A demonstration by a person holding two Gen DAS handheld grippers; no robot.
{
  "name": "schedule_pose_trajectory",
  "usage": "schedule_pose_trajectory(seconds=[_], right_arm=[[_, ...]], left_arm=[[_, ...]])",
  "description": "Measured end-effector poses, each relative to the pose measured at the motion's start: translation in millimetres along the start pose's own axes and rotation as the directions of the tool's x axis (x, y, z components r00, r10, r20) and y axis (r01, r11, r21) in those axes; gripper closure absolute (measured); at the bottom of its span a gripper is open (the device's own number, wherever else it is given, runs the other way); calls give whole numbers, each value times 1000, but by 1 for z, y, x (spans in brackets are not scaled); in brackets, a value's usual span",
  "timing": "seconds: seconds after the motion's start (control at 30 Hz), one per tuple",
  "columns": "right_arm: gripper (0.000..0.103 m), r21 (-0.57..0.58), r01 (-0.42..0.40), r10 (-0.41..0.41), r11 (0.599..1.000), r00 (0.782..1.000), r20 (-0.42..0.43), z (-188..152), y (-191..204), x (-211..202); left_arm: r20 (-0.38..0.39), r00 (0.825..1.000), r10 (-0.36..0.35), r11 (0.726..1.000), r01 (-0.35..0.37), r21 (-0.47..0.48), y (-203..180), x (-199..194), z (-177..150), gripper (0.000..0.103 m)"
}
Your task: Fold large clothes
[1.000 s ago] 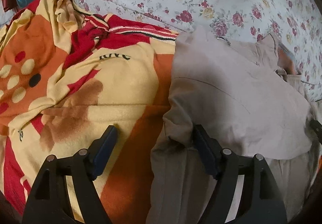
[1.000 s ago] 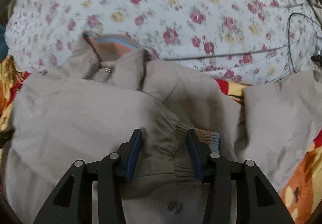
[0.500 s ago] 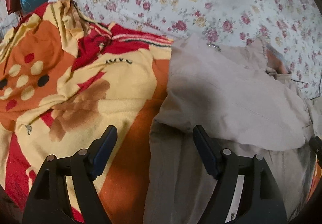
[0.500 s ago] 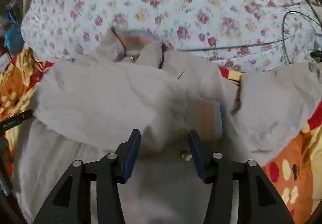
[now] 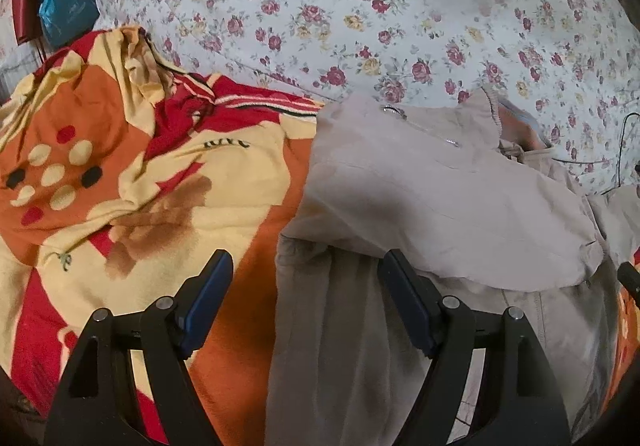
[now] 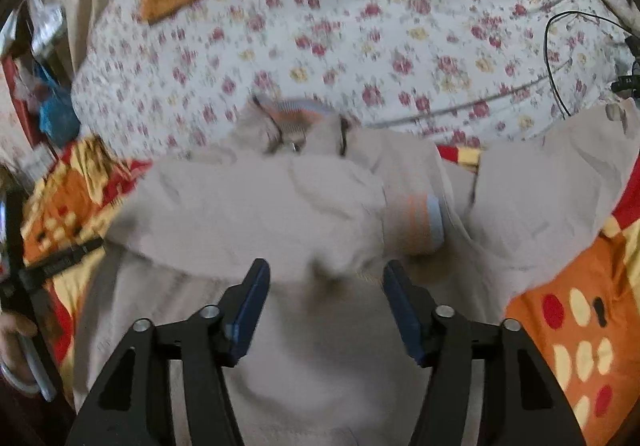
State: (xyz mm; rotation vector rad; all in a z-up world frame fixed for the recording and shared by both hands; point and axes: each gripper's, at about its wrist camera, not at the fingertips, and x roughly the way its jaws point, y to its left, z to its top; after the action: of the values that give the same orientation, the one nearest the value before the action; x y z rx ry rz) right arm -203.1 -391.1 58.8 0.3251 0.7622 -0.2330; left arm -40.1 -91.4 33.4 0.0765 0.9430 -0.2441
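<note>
A beige zip jacket [image 5: 440, 197] lies on a bed, its left sleeve folded across the body. In the right wrist view the jacket [image 6: 248, 205] fills the middle, the folded sleeve's orange-and-blue striped cuff [image 6: 424, 221] lying on the chest and the striped collar [image 6: 296, 117] at the far end. My left gripper [image 5: 306, 286] is open and empty, above the jacket's left edge. My right gripper [image 6: 324, 296] is open and empty, above the jacket's lower body just short of the cuff. The right sleeve [image 6: 552, 197] lies spread out to the right.
An orange, yellow and red blanket [image 5: 120, 181] lies under the jacket. A floral quilt [image 5: 360, 17] is bunched behind it. A black cable [image 6: 560, 53] runs over the quilt at right. Bags [image 5: 64, 5] hang at far left.
My right gripper let go of the cuff and opened. Both grippers drew back and up from the jacket, and the sleeve stays folded across the body.
</note>
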Motion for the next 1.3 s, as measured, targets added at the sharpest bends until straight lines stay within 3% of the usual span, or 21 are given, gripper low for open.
schedule_pose_trajectory(seconds=[0.17,0.33,0.47,0.57,0.83,1.03,1.3], right_arm=[[37,43,37,-35,998,998,-42,-3,-18,27],[38,33,77,-76,997,997,-16,4,-23,39],[39,30,161,-159,986,985,-66,-1,-32,59],[39,62,150,-143,987,984,-107,-4,-40,68],[37,123,99,-89,987,993,-80,-1,-43,46],[37,155,98,-81,983,990,-111,-4,-49,50],[37,171,106,-92,980,992,-86,-1,-53,40]], left_arm=[[-52,999,-9,999,7,-32,1,15,0,26],[-63,998,2,999,-5,-37,-1,25,2,26],[-72,997,2,1000,-4,-27,-3,28,2,26],[-68,998,-3,1000,2,-23,-4,27,2,26],[-31,999,-16,1000,16,-6,-6,18,1,26],[-37,999,-20,1000,19,-8,-6,19,1,26],[-23,999,-22,1000,22,19,-11,18,-1,26]])
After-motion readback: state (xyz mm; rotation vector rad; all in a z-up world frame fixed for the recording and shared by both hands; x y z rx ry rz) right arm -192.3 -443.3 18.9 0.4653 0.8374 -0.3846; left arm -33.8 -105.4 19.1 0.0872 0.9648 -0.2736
